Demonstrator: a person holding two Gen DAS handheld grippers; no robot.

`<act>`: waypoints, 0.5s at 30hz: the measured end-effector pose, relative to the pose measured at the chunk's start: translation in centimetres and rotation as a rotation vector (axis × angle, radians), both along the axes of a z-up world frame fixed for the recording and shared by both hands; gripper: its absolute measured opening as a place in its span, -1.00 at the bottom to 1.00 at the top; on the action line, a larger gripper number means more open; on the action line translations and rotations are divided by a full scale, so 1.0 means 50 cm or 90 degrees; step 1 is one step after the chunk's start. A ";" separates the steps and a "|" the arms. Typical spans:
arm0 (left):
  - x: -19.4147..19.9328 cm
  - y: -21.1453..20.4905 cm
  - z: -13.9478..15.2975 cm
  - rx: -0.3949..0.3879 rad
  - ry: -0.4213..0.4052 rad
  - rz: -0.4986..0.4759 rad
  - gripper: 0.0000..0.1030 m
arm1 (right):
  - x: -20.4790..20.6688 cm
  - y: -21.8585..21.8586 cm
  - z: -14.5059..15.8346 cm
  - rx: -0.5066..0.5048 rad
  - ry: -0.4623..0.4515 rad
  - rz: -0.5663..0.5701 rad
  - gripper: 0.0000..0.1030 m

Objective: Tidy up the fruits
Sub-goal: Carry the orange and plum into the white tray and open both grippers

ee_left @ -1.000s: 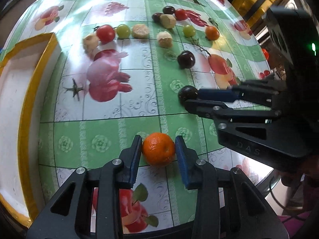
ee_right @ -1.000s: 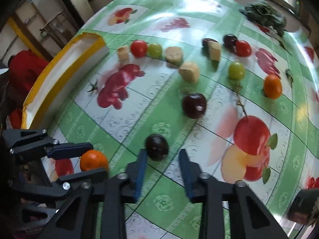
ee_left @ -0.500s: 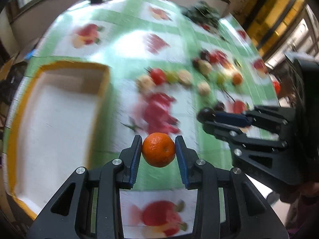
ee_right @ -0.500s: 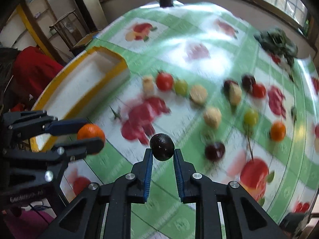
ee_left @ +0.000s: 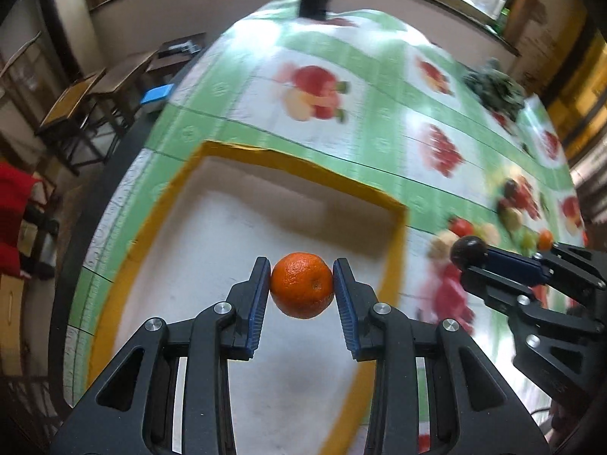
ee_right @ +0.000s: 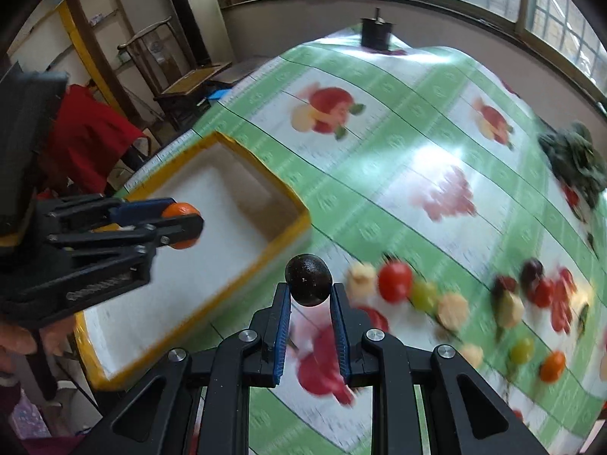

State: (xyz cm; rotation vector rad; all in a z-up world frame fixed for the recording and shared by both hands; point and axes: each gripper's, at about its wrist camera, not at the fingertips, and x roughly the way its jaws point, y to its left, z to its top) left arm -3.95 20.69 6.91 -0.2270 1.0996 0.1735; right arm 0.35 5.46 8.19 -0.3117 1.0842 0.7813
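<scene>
I am carrying two fruits to the box, so the step in hand is the placing. My left claw is closed on the orange, and it is hanging over the white floor of the box, inside the yellow rim. I think the next move there is to go lower and open the claw, so the orange is not rolling far. My right claw is gripping the dark plum by its lower half, and it is not over the box yet, only just beside the near corner. It needs to cross the rim without hitting my left claw. Further right, the other fruits are lying in a loose row on the bench, and a dark green bunch is lying near the far edge.
</scene>
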 end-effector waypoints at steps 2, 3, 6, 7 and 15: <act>0.012 0.021 -0.011 0.001 0.006 0.019 -0.35 | 0.012 0.031 0.001 0.009 0.006 0.013 -0.60; 0.017 0.032 -0.017 0.001 0.010 0.027 -0.35 | 0.015 0.042 0.001 0.011 0.007 0.018 -0.60; 0.030 0.055 -0.037 0.000 0.025 0.048 -0.35 | 0.031 0.084 -0.007 0.016 0.018 0.034 -0.60; 0.034 0.060 -0.044 -0.001 0.029 0.052 -0.35 | 0.037 0.097 -0.013 0.015 0.023 0.040 -0.60; 0.048 0.074 -0.070 -0.002 0.047 0.063 -0.35 | 0.059 0.159 -0.073 -0.001 0.064 0.073 -0.60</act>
